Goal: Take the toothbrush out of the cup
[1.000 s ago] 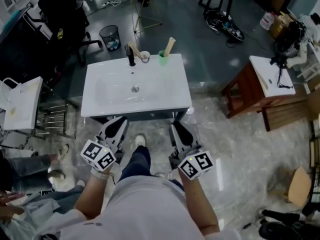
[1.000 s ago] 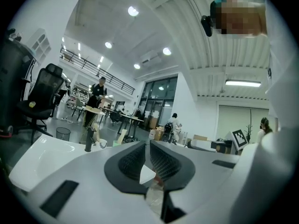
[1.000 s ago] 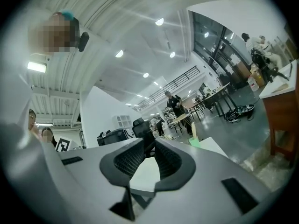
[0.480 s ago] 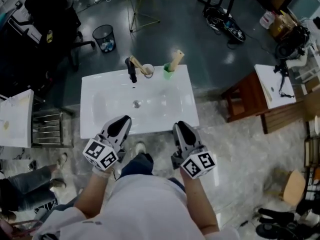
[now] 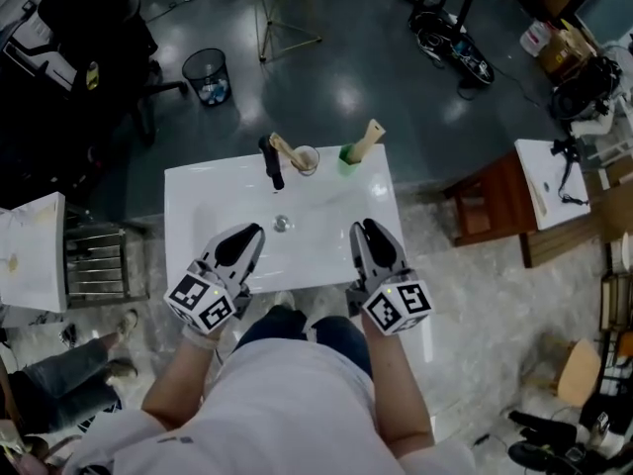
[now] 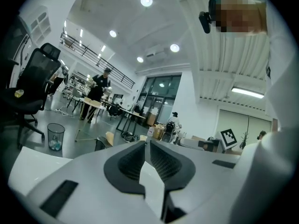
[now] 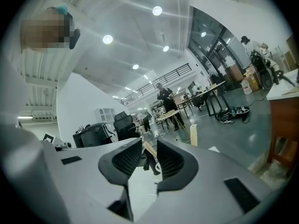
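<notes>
A white sink (image 5: 208, 201) stands before me. At its back rim, beside a black faucet (image 5: 270, 161), a pale cup (image 5: 306, 159) holds a wooden toothbrush (image 5: 286, 150) that leans left. Right of it a green cup (image 5: 348, 155) holds another wooden-handled brush (image 5: 370, 138). My left gripper (image 5: 248, 234) hangs shut and empty over the sink's front left. My right gripper (image 5: 363, 230) is over the front right, well short of the cups. Its jaws are opening, with nothing between them. In the right gripper view the toothbrush (image 7: 149, 149) and faucet (image 7: 150, 163) show far off through the gap of the right gripper (image 7: 149, 154).
A wire bin (image 5: 208, 72) and a black office chair (image 5: 89, 28) stand beyond the sink on the left. A brown wooden table (image 5: 485, 206) is at the right and a white cabinet (image 5: 30, 250) at the left. Another person's legs (image 5: 69, 394) show at the lower left.
Both grippers have moved forward from the floor in front of the sink to above its front part. The sink and cups now lie closer.
</notes>
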A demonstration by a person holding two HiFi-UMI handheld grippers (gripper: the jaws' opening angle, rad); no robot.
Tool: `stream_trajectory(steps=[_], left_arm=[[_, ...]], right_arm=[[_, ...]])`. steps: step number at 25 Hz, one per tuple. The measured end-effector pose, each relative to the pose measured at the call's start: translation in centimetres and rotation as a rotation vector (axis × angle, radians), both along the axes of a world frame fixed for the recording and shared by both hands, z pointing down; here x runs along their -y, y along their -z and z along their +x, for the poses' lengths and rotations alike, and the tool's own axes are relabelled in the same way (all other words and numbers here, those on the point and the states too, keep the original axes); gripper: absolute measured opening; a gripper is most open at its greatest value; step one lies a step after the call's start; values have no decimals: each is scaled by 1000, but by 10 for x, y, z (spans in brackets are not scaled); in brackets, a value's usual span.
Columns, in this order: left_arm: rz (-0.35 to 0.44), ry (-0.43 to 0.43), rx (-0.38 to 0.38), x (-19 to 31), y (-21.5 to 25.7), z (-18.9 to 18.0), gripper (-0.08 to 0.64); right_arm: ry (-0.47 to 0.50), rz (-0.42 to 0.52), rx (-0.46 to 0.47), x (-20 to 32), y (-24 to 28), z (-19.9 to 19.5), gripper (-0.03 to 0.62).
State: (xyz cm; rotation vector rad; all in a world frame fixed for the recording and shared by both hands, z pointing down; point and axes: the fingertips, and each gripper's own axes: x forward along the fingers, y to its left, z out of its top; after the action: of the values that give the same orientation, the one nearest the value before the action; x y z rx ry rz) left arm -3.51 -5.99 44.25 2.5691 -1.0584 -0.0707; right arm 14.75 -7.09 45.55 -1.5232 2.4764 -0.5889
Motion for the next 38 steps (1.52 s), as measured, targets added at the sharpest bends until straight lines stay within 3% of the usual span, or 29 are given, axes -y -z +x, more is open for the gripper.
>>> stream_trajectory(steps=[8, 20, 27, 38], left_arm=[[-16, 52, 17, 27, 12, 4, 23], [-66, 283, 33, 67, 6, 18, 25], [-102, 428, 59, 65, -10, 21, 31], [-144, 561, 83, 49, -29, 12, 40]], right_arm=[[-23, -62, -57, 63, -5, 25, 165], [52, -152, -138, 179, -59, 70, 248], [139, -211, -201, 234, -110, 68, 258], [151, -262, -253, 276, -160, 60, 254]])
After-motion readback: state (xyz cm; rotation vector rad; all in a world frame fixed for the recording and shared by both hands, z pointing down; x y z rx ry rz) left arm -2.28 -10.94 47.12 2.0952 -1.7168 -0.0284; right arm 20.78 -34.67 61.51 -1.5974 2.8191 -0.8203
